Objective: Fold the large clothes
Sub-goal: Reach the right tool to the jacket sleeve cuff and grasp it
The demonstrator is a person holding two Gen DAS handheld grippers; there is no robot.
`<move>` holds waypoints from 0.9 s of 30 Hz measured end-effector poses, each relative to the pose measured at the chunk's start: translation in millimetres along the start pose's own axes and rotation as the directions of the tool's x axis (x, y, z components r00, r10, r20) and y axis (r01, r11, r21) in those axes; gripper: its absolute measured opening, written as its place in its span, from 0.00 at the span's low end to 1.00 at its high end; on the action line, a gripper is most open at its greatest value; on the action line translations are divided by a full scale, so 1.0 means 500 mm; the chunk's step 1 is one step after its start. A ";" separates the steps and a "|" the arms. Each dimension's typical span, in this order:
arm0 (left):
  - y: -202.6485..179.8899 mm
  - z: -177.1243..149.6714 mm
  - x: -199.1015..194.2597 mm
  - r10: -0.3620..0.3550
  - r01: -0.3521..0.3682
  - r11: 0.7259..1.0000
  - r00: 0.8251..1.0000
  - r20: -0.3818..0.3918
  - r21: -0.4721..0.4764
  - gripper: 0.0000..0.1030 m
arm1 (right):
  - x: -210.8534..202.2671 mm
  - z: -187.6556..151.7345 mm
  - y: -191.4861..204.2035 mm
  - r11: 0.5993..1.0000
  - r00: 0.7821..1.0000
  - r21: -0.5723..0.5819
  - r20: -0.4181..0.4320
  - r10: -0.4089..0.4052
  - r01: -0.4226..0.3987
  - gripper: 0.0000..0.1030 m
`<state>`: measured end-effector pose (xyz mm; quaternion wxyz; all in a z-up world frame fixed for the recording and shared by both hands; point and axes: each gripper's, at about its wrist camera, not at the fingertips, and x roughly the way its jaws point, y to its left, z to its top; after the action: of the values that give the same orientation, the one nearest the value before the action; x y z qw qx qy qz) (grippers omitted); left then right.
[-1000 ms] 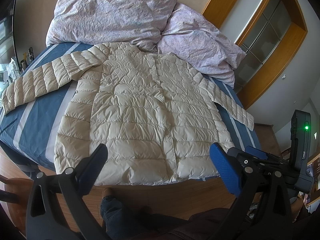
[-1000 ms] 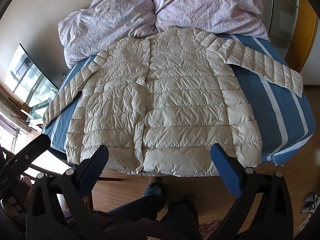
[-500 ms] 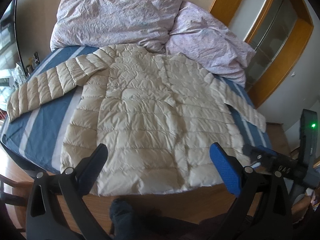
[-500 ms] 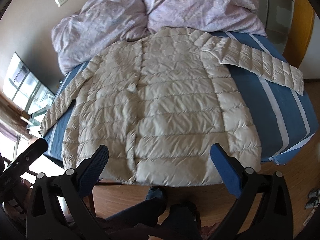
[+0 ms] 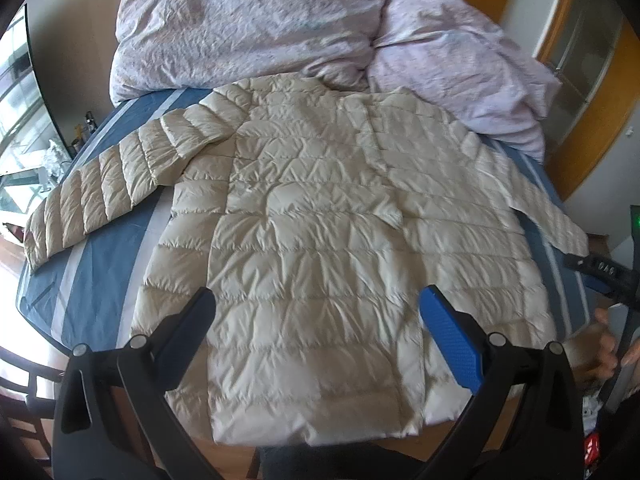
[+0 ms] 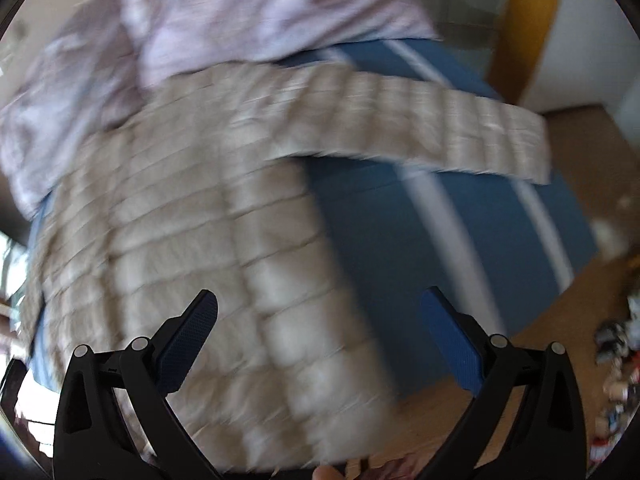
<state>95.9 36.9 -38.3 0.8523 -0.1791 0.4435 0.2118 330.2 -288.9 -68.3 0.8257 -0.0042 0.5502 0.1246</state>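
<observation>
- Cream quilted down jacket lies flat, front up, spread over the blue striped bedsheet, hem at the near edge of the bed, both sleeves stretched out sideways
- Two crumpled lilac pillows sit at the head of the bed, touching the jacket's collar; a wooden door frame stands to the right, wooden floor beside the bed
- Left gripper hangs above the hem, its tongs wide apart and holding nothing
- Right gripper, tongs likewise spread and empty, looks over the jacket's right sleeve; its view is heavily blurred
- Nothing lies between either gripper and the jacket
- Compared with half a second ago, the left view has closed in on the jacket, and the right view has swung towards the right sleeve and bed edge
</observation>
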 end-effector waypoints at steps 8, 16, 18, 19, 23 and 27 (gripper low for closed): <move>-0.002 0.025 0.062 0.008 -0.011 0.999 0.998 -0.070 -0.040 0.98 | 0.105 0.140 -0.250 0.956 0.996 0.280 -0.007 -0.085 0.084 0.98; -0.009 0.036 0.095 0.030 -0.036 0.998 0.993 -0.112 -0.052 0.98 | 0.162 0.201 -0.441 0.849 0.994 0.517 -0.041 -0.103 0.110 0.75; -0.009 0.036 0.096 0.033 -0.039 0.998 0.994 -0.108 -0.048 0.98 | 0.168 0.197 -0.459 0.831 0.996 0.549 -0.047 -0.078 0.091 0.68; -0.007 0.037 0.095 0.036 -0.041 0.998 0.994 -0.106 -0.048 0.98 | 0.176 0.196 -0.470 0.821 0.996 0.565 -0.055 -0.067 0.086 0.62; 0.008 0.039 0.094 0.045 -0.052 0.997 0.993 -0.106 -0.065 0.98 | 0.190 0.191 -0.471 0.817 0.995 0.569 -0.071 -0.064 0.093 0.46; 0.025 0.044 0.089 0.057 -0.064 0.995 0.994 -0.095 -0.079 0.98 | 0.191 0.197 -0.462 0.829 0.997 0.554 -0.051 -0.066 0.083 0.15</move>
<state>127.1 67.3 -64.9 0.8159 -0.2099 0.4789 0.2469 503.0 -479.5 -146.1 0.7873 0.2122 0.5742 -0.0728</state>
